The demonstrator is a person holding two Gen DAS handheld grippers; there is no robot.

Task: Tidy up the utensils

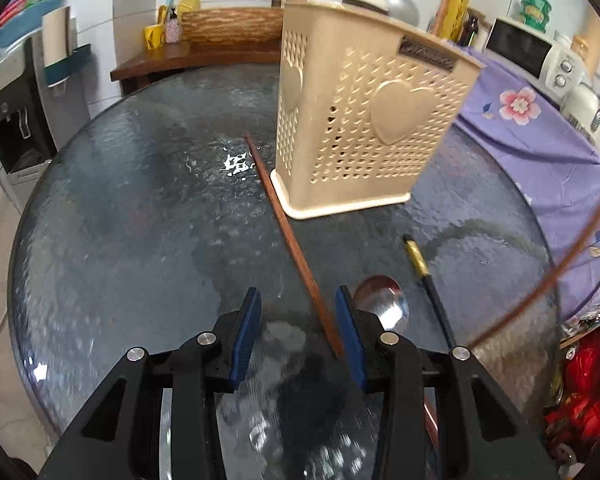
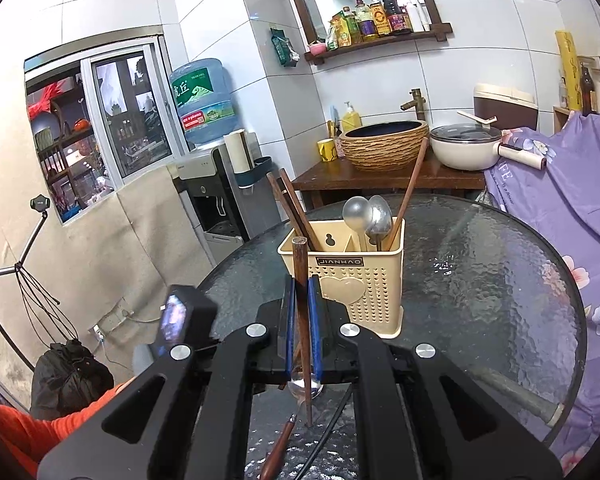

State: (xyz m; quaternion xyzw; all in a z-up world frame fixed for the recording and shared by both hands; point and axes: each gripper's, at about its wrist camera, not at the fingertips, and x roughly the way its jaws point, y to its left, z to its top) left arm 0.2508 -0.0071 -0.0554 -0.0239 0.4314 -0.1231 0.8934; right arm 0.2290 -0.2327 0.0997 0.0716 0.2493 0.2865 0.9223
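A beige perforated utensil holder (image 1: 364, 120) stands on the round glass table (image 1: 120, 220); it also shows in the right wrist view (image 2: 356, 280), holding chopsticks and two metal spoons (image 2: 366, 216). My left gripper (image 1: 298, 316) is open just above the table, its fingers either side of a wooden chopstick (image 1: 284, 224) lying flat. A metal spoon (image 1: 384, 304) and a black-and-gold chopstick (image 1: 424, 276) lie to its right. My right gripper (image 2: 300, 312) is shut on a wooden chopstick (image 2: 300, 280), held upright in front of the holder.
A wooden sink stand with a woven basin (image 2: 384, 144) and a white pot (image 2: 468, 148) sits behind the table. A purple floral cloth (image 2: 560, 200) covers the counter on the right. A water dispenser (image 2: 212, 184) stands at the left. A spoon (image 2: 304, 388) lies below the right gripper.
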